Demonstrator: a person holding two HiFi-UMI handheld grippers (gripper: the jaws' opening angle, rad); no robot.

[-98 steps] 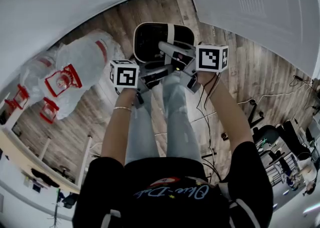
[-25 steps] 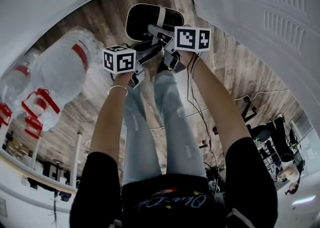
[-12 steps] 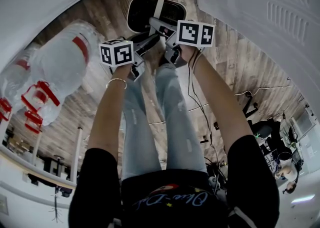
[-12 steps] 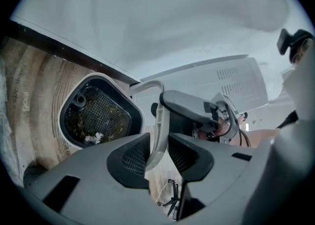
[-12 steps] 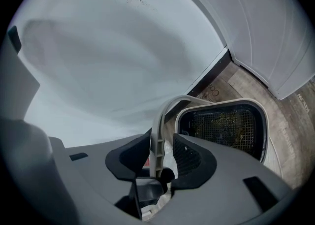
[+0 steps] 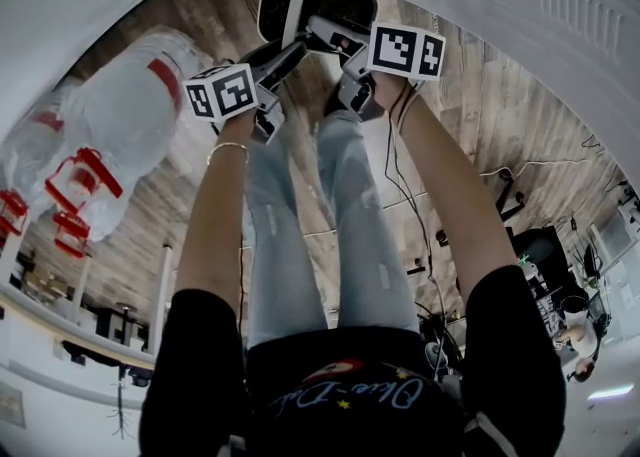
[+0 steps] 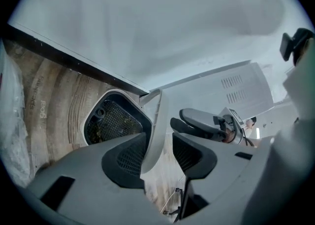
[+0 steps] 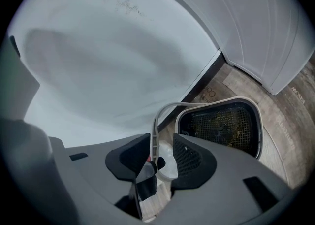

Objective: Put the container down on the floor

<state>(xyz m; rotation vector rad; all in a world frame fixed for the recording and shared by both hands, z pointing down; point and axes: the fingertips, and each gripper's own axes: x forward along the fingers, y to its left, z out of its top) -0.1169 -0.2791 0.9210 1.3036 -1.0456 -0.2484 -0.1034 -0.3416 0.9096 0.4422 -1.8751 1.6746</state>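
Left gripper view, your left hand-held gripper [image 7: 158,151] released, jaws just been opening, white handle [image 7: 158,113] loose between them, right hand-held gripper [image 8: 161,157] likewise, container [image 7: 109,95] on floor [image 7: 54,101] ahead.

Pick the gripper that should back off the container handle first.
Right, probably. Both grippers' jaws have just been opening around the handle. The right gripper pads clear it on both sides; at the left gripper it looks to lean on one pad.
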